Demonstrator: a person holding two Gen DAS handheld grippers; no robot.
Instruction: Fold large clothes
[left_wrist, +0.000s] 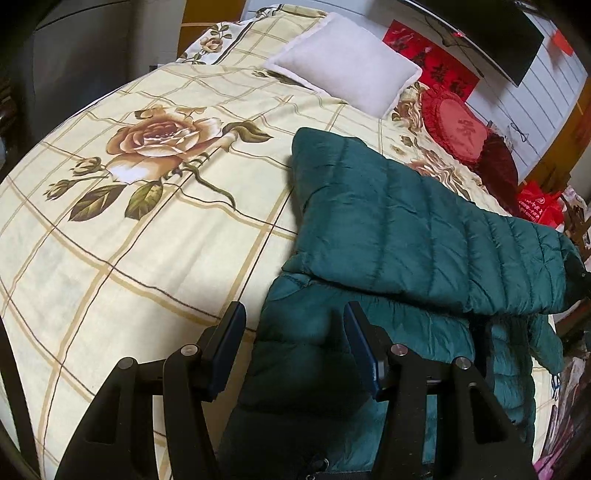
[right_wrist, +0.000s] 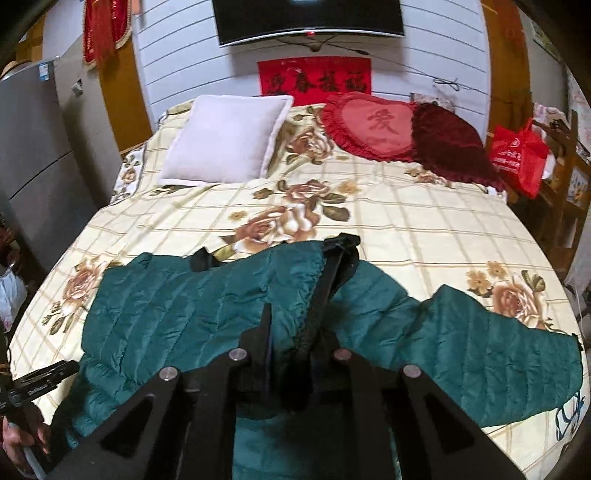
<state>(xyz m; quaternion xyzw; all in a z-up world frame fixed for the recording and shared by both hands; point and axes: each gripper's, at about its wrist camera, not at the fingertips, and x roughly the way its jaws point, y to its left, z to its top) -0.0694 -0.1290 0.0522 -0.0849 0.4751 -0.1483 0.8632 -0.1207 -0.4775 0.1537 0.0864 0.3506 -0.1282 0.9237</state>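
Note:
A dark green quilted jacket (right_wrist: 177, 310) lies spread on the bed, one sleeve (right_wrist: 498, 343) reaching right. My right gripper (right_wrist: 291, 332) is shut on the jacket's black zipper edge (right_wrist: 334, 266), which rises off the bed from the jaws. In the left wrist view a sleeve (left_wrist: 406, 229) is folded across the jacket's body. My left gripper (left_wrist: 295, 332) is open just above the jacket's lower left part; fabric shows between the jaws, and the left finger (left_wrist: 231, 339) stands clear of it over the sheet. The left gripper (right_wrist: 40, 380) also shows at the right view's lower left, held by a hand (right_wrist: 18, 443).
The bed has a cream checked sheet with roses (right_wrist: 424, 229). At its head lie a white pillow (right_wrist: 225, 140), a red heart cushion (right_wrist: 373, 125) and a dark red cushion (right_wrist: 450, 147). A red bag (right_wrist: 517, 158) hangs at the right; a grey cabinet (right_wrist: 33, 155) stands left.

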